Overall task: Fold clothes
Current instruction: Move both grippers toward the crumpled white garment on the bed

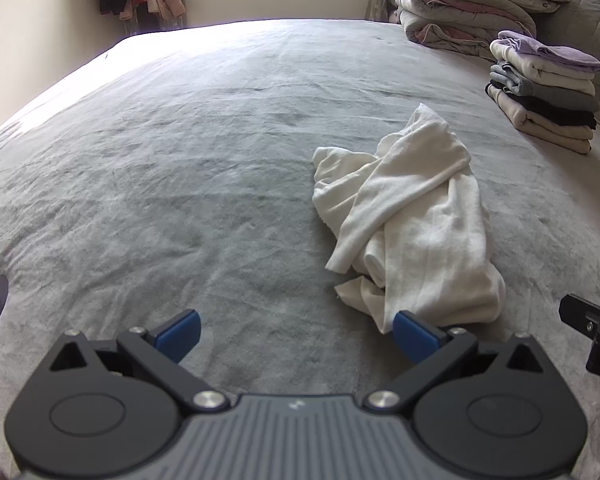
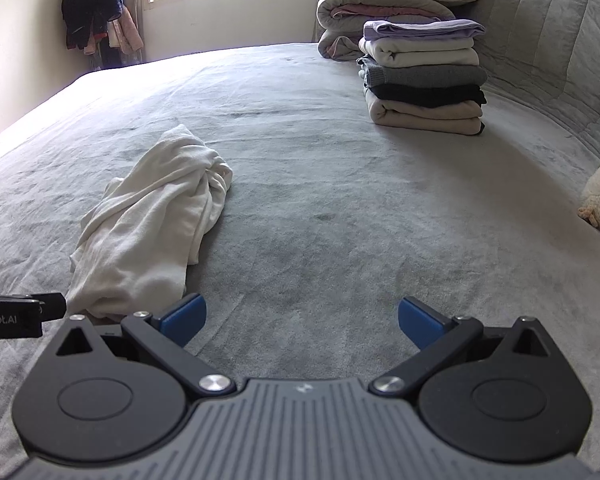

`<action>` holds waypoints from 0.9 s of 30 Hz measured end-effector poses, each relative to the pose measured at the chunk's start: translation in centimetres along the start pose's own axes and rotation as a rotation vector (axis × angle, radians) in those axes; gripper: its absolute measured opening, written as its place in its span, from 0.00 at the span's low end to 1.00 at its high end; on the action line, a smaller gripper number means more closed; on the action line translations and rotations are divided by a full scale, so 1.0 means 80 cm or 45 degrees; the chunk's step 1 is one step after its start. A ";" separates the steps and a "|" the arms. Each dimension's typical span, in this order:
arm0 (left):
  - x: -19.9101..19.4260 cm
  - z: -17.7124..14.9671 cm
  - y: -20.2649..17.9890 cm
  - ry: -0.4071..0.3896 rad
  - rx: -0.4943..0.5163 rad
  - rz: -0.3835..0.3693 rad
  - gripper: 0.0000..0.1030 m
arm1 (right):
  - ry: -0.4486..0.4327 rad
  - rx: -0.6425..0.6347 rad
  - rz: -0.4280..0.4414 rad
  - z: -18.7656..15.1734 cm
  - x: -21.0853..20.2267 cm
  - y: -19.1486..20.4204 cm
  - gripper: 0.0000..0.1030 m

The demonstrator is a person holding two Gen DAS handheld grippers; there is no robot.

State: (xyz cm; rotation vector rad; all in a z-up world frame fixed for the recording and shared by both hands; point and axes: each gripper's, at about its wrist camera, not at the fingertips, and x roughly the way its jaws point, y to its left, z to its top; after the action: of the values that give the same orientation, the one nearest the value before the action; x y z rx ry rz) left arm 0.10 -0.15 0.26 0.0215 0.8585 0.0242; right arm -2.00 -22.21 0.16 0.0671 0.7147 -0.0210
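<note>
Best to start by spreading the shirt (image 1: pixel 410 216) flat before any fold: reach in low with both tongs, pinch two separate edges or corners of the heap, lift a little and draw apart so the twist falls out, then lay back down smooth on the bed (image 1: pixel 180 160). Worth picking a single layer at each grip, not a bunched wad, or the tangle will only travel along. Left tongs (image 1: pixel 296 334) spread wide and holding nothing, right blue finger just at the near hem of the cloth, touching or nearly so; cannot tell which. Right tongs (image 2: pixel 302 322) likewise spread and holding nothing, over bare bedcover, with the shirt off to their left side. White, soft, thin knit, crumpled into a long twisted heap with overlapping folds and a loose flap at the near end; no sleeve or collar clearly told apart. Lying near the middle of the grey bed, well apart from the stack (image 2: pixel 424 76) of folded garments by the headboard.
</note>
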 end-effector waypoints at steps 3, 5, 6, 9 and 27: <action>-0.008 0.022 -0.018 -0.012 0.019 -0.009 1.00 | -0.021 0.003 -0.003 0.020 -0.013 0.002 1.00; -0.018 0.040 -0.028 -0.030 0.049 -0.001 1.00 | -0.022 -0.014 -0.001 0.036 -0.021 0.006 1.00; -0.026 0.047 -0.030 -0.030 0.062 0.002 1.00 | -0.014 -0.024 0.003 0.044 -0.024 0.008 1.00; -0.036 0.063 -0.030 0.001 0.071 -0.048 1.00 | 0.035 -0.071 -0.027 0.068 -0.031 0.021 1.00; 0.006 0.046 0.008 0.077 0.069 0.056 1.00 | 0.157 -0.093 0.147 0.060 0.001 0.024 1.00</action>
State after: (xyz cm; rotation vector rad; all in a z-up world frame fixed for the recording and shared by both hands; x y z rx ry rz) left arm 3.24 0.45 2.31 0.0910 0.9187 0.0431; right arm 1.29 -20.61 3.78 0.0398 0.8332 0.1209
